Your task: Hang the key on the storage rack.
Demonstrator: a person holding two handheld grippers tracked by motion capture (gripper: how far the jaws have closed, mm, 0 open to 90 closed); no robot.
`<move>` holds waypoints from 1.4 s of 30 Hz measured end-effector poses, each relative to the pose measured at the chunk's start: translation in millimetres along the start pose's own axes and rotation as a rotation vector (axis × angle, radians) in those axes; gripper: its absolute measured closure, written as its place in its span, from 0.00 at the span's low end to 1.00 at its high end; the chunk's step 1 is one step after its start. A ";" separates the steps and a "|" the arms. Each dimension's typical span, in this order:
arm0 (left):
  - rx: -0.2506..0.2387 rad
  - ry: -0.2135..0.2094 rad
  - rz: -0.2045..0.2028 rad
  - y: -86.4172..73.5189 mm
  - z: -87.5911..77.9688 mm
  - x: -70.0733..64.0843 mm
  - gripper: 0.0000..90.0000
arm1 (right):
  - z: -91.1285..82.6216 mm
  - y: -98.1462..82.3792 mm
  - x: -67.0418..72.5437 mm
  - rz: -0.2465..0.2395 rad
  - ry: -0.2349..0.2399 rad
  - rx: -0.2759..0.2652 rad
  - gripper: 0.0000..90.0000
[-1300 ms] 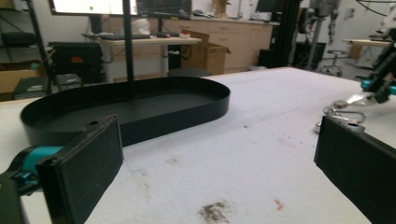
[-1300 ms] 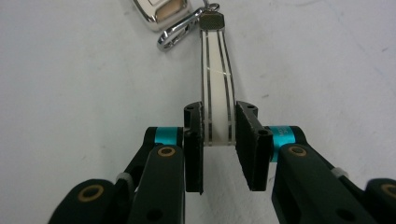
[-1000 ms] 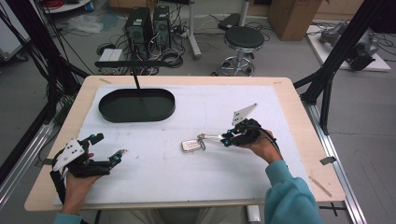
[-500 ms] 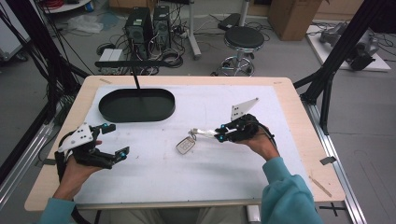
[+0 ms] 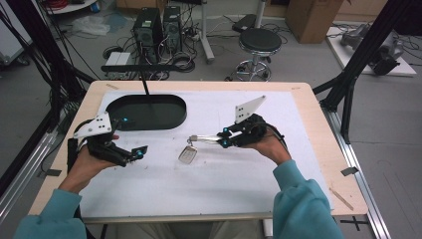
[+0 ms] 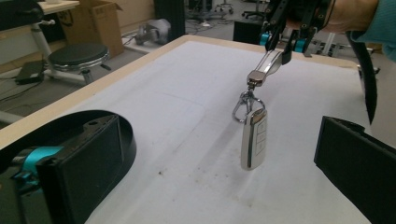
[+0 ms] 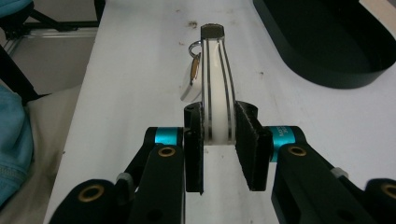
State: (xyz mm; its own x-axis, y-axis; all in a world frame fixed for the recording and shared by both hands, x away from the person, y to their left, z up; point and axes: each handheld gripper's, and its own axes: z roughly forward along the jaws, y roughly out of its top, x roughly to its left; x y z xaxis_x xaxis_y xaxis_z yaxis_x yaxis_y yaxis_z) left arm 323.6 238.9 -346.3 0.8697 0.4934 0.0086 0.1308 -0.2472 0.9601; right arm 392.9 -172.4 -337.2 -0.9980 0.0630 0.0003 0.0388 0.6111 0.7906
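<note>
Right gripper (image 5: 223,138), high view: sitting just right of the table's centre, pointing toward 9 o'clock. Its jaws are clamping a flat metal strap (image 5: 205,139), the far end of a key ring assembly. In the right gripper view the strap (image 7: 217,84) is running straight out between the two black pads toward 12 o'clock, and both pads are pressing on its sides.

A car key fob (image 5: 186,155) is hanging from the strap's far end by a clip. It is dangling at about 7 o'clock from the strap tip, above the white mat (image 5: 259,169); whether its lower end is touching the mat, I cannot tell. In the left gripper view the fob (image 6: 254,138) is hanging near upright with its button face showing, under the clip (image 6: 245,103), the strap slanting up toward 1 o'clock into the right gripper (image 6: 286,44). In the right gripper view the fob (image 7: 192,81) is peeking out on the left of the strap.

Left gripper (image 5: 134,153): resting at the left side of the table, at about 9 o'clock from the fob and well apart from it, pointing toward 3 o'clock. Its jaws are standing wide apart with nothing between them; the left gripper view is showing one pad at each lower corner, with the mat between.

A black oval tray (image 5: 171,119) is lying at about 11 o'clock from the fob, toward the table's far left. The person's teal sleeves (image 5: 298,199) are coming in from 6 o'clock.
</note>
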 end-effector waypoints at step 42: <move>0.394 -0.264 0.201 55.8 101.0 -19.2 0.25 | 8.4 38.2 4.9 -0.094 0.071 0.058 0.83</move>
State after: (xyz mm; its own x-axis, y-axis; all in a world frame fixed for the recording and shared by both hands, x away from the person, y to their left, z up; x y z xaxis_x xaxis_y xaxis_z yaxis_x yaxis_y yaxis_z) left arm 362.3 131.5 -321.1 0.9799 0.1896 0.0624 0.0741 -0.6357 0.7684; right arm 389.9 -142.2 -312.1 -0.9983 -0.0517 -0.0269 -0.0543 0.6567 0.7522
